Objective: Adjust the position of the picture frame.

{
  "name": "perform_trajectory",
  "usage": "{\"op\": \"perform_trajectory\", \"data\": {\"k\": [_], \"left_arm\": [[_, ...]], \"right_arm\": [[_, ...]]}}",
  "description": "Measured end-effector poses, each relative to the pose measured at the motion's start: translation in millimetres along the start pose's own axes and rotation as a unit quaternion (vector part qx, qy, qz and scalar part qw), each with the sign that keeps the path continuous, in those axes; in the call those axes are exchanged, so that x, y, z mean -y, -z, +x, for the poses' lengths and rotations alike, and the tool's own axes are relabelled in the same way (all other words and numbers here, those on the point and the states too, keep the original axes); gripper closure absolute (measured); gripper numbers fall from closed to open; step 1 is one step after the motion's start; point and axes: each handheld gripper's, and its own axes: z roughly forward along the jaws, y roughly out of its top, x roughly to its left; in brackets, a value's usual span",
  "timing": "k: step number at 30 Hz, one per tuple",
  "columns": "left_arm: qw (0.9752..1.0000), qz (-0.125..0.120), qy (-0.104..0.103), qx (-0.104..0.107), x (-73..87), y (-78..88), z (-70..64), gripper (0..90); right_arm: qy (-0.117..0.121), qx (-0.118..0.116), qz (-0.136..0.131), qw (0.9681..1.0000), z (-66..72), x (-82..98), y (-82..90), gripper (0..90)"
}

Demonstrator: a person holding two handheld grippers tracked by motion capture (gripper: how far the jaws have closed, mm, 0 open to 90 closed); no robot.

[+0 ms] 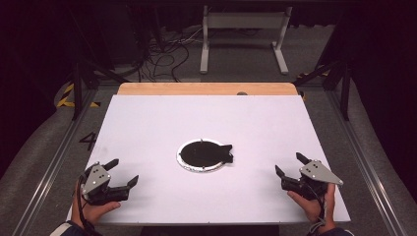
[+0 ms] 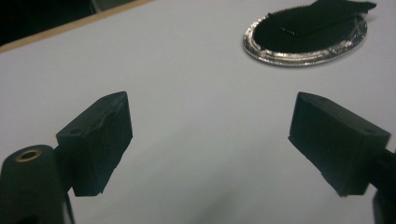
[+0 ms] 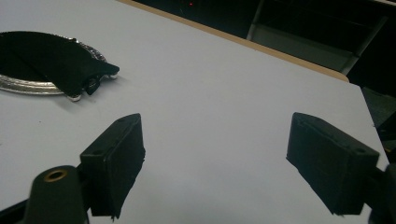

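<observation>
Left gripper (image 1: 124,173): jaws spread wide, nothing between them, low at the near left corner.
Right gripper (image 1: 290,164): jaws released too, empty, near right.
Round silver-rimmed dish (image 1: 183,161): mid-table, well apart from both, dark inside.
Black piece (image 1: 223,151): juts over the dish's right rim.
White table (image 1: 147,123): bare around it.
</observation>
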Motion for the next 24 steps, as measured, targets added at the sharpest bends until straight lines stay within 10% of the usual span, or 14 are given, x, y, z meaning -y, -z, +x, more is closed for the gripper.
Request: {"op": "perform_trajectory", "data": {"k": [6,14,18,24], "left_arm": [[0.9992,0.030,-0.021,0.016,5.3,-5.1,-3.0,25.1],[0.9978,0.045,-0.020,0.046,2.5,-5.1,-12.3,56.0],[0.9950,0.054,-0.034,0.076,-4.8,-12.8,-22.4,73.1],[0.9906,0.080,-0.057,0.096,-12.6,-26.9,-30.7,87.7]], "right_arm": [[0.003,-0.006,0.005,1.0000,-0.8,0.2,-6.3,28.3],[0.005,-0.054,0.010,0.9985,1.3,-4.6,-29.0,61.7],[-0.010,-0.089,0.031,0.9955,1.9,-9.7,-44.4,82.9],[0.013,-0.117,0.054,0.9915,10.5,-19.3,-69.6,90.0]]}}
